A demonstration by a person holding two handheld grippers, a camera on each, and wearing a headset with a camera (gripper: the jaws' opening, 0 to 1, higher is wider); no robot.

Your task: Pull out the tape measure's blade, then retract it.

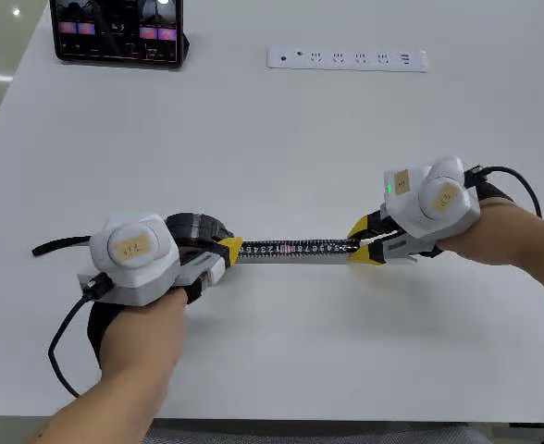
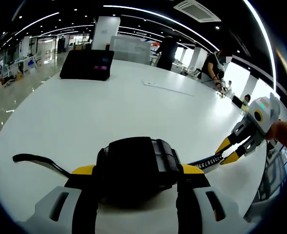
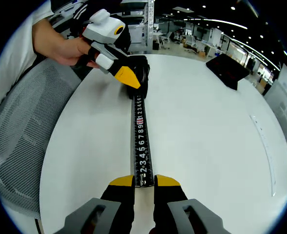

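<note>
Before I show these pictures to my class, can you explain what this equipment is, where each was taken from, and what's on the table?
No robot: a person holds a two-jaw gripper in each hand. One picture comes from a headset camera looking down; the others from cameras riding on each gripper. The left gripper clamps the black tape measure case; the right gripper pinches the blade, pulled out across the white table. A power strip and a dark screen sit farther back.
</note>
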